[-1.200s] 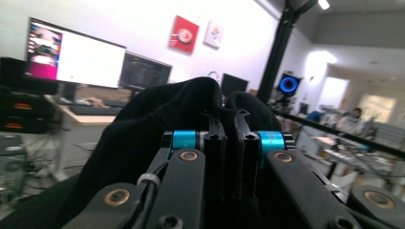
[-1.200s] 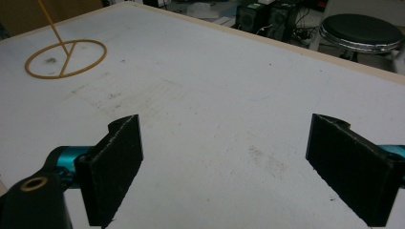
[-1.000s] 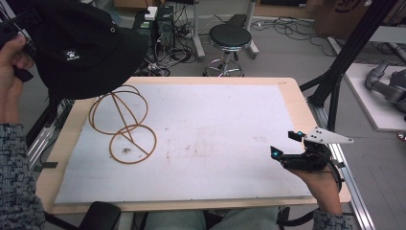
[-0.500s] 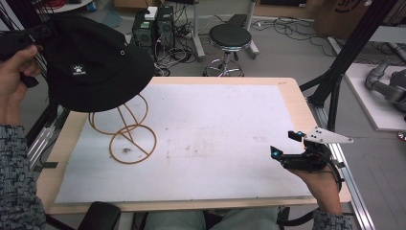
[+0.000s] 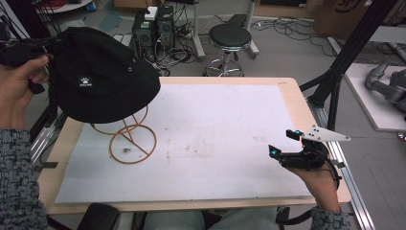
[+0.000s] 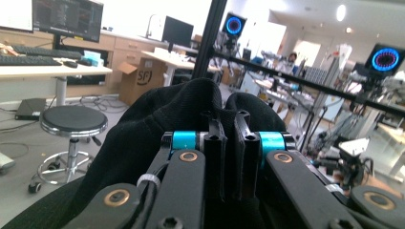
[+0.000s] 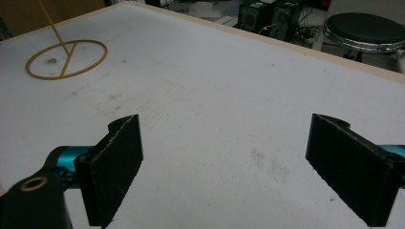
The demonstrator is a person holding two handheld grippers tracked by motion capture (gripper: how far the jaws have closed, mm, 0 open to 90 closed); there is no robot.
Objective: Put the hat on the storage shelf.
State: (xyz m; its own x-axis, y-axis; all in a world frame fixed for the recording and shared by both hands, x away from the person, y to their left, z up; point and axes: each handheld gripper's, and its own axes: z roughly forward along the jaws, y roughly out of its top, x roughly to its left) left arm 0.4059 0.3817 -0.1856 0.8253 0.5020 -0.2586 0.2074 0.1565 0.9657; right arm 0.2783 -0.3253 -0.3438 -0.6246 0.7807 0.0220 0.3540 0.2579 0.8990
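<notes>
**Black hat held over wire stand**

The left hand-held gripper (image 5: 45, 48) pinches the brim of a black fabric bucket hat (image 5: 103, 76), holding it just above a golden wire hat stand (image 5: 130, 139) on the white-topped table (image 5: 230, 124); the right hand-held gripper (image 5: 282, 143) rests near the table's right edge, jaws wide, nothing between them.

A black bucket hat (image 5: 103, 76) carries a small white paw-print logo with a line of lettering beneath it, too small to read. On a cardboard box (image 6: 138, 76) under the far desk, the printed letters read "SFJ".
</notes>
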